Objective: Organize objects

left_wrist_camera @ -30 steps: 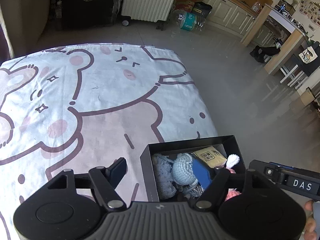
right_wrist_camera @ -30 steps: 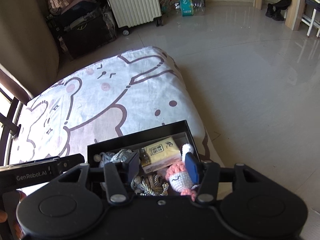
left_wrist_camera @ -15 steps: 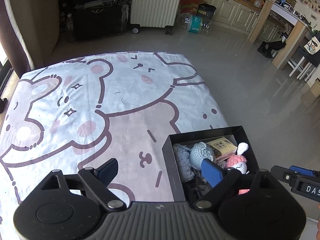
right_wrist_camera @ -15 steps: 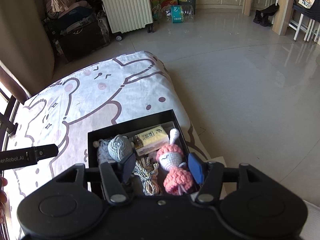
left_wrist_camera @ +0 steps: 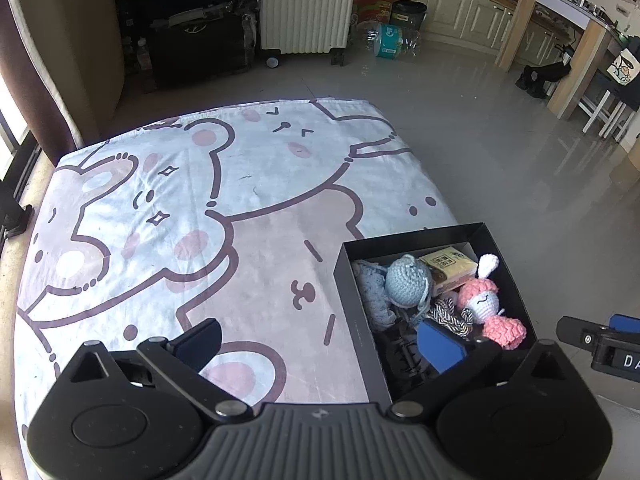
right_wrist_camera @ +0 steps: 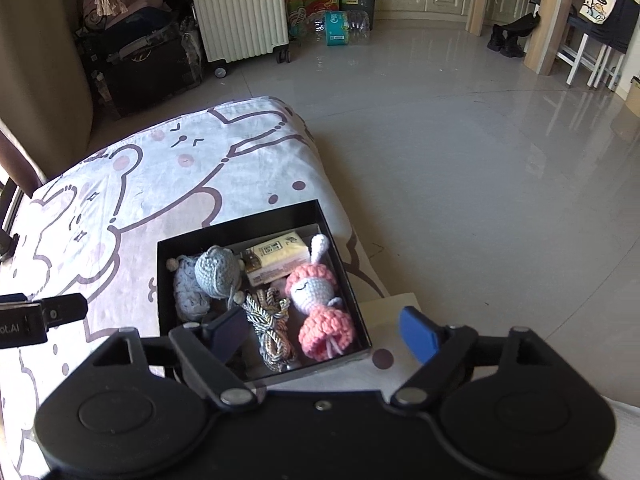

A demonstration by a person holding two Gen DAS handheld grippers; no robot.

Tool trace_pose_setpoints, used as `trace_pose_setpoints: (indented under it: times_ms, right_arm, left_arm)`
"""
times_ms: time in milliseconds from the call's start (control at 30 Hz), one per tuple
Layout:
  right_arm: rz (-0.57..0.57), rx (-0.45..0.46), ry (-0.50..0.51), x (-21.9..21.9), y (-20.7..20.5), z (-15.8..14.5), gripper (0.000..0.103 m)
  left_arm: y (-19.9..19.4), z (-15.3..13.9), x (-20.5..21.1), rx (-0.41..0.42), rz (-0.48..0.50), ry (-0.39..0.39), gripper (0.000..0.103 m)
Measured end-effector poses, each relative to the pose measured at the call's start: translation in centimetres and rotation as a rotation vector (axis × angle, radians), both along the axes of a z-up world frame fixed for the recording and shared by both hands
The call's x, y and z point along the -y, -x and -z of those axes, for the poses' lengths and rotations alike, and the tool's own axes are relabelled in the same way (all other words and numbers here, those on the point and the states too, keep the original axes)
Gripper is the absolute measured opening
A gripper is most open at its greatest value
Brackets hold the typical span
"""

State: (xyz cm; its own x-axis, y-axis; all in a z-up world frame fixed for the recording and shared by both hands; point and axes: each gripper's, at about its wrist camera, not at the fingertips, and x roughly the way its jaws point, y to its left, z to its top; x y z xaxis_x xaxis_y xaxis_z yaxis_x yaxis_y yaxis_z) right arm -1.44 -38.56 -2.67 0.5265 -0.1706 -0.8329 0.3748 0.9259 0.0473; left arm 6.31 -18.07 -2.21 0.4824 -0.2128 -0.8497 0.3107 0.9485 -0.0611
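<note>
A black box sits on the bear-print sheet near the bed's right edge. In it lie a blue crochet toy, a pink crochet bunny doll, a yellow packet and a braided cord. My left gripper hovers over the box's left wall. Its jaws are opening and grip nothing. My right gripper hangs above the box's near side. Its jaws are also opening, and its pads stay off the doll below.
The bed drops off to the tiled floor just right of the box. A white suitcase and dark bags stand beyond the bed's far end. A table with chairs stands at the far right.
Both grippers have drawn back and up from the box while their jaws widened. The pink doll, earlier between the right fingers, now lies free in the box.
</note>
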Motion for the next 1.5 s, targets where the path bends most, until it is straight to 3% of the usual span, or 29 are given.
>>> trace_pose_setpoints:
  times_ms: [233,1500]
  right_arm:
    - [0.004,-0.008,0.024,-0.1,0.3,-0.1,0.103]
    - [0.002,-0.066,0.076,-0.4,0.1,0.7,0.103]
  left_arm:
    - [0.2,0.5,-0.2,-0.012,-0.006,-0.035,0.103]
    - [-0.5,1.4,0.2,-0.048,0.023,-0.067,0.103]
